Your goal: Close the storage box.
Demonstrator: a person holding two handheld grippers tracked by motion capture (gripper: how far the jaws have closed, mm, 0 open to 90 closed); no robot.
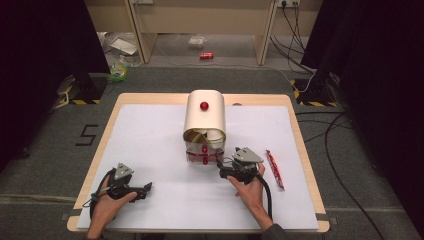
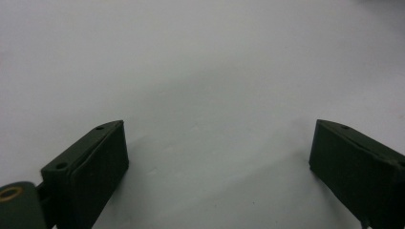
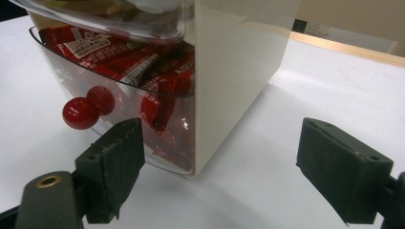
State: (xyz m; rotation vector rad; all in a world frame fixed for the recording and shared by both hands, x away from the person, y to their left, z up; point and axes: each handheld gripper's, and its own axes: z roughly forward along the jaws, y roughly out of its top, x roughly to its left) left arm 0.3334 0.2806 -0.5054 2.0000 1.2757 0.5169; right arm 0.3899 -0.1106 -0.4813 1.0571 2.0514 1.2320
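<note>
The right gripper, fingers wide, hovers beside the snack drawer box mid-worktop (likely lining up on its red knob); the left gripper rests wide, near the front-left corner.

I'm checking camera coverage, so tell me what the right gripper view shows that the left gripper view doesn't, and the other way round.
The right gripper view alone has the cream snack box, its clear lower drawer packed with red wrapped bars, the drawer's red knob and the table's wooden edge, seen past the open right gripper. The left gripper view alone has the open left gripper, with nothing between its jaws. Both views share the white table surface and a pair of black jaws spread wide.
</note>
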